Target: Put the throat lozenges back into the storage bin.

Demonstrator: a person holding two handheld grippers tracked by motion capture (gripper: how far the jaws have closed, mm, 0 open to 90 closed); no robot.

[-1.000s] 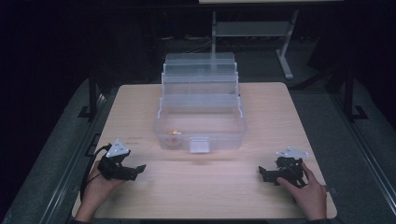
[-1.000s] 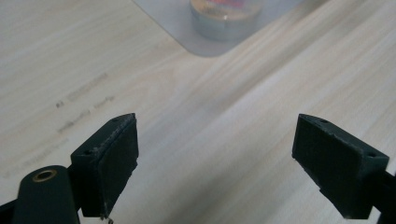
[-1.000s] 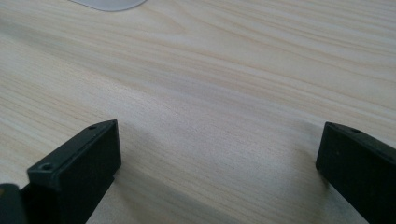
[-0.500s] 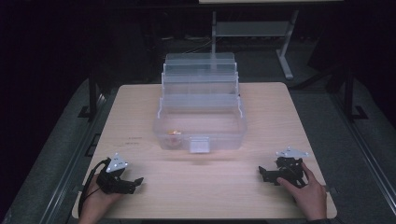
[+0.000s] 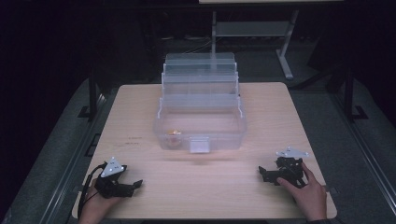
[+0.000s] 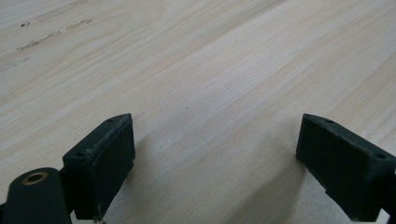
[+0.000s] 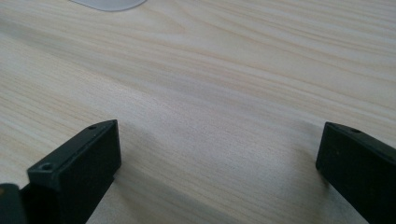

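The left gripper [image 5: 133, 185] is drawing back toward the near left corner of the table [image 5: 280, 107]; a second ago it was sitting farther up the board, nearer the clear box [image 5: 201, 123], and now the hand is pulling it down almost to the edge. Its jaws are standing wide apart with nothing between them, and in the left gripper view [image 6: 212, 163] they are framing bare wood.

The right gripper [image 5: 264, 172] is staying where it was, low on the right side, the hand [image 5: 306, 191] resting behind it. Its jaws are also gaping and empty, with plain tabletop between them in the right gripper view [image 7: 219, 168].

The box is sitting in the middle of the table, well apart from both tools, its stepped trays folded back and its bottom bin open to the room. A small orange piece [image 5: 174, 133] is lying in the bin's near left corner, just behind the front wall; I can't make out what it is. The latch [image 5: 199, 144] is hanging at the front.

To my eye the retreat means work is pausing or not yet under way: neither tool is reaching for the box.
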